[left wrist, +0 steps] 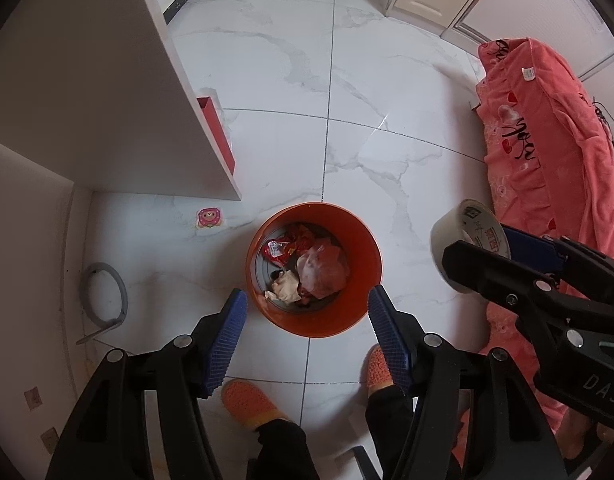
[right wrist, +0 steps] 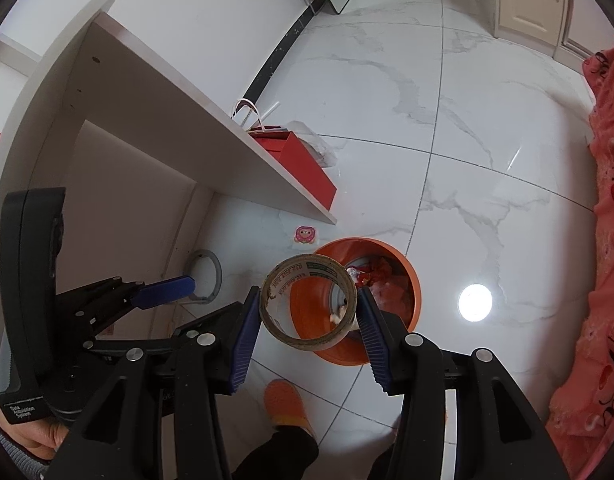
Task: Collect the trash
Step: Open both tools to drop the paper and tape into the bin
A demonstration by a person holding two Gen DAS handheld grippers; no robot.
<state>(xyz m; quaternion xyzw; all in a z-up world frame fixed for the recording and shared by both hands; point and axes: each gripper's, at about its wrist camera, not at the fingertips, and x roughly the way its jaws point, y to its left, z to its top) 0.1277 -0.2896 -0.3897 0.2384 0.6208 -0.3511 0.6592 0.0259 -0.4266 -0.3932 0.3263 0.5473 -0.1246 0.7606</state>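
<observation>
While the left gripper hangs over the orange bin with its jaws spread and nothing between them, the right gripper pinches a tape roll between its blue pads, near the bin's rim (wrappers and crumpled paper already lie inside). Left of the bin on the marble floor lies a pink sticker, beside a white desk panel.
</observation>
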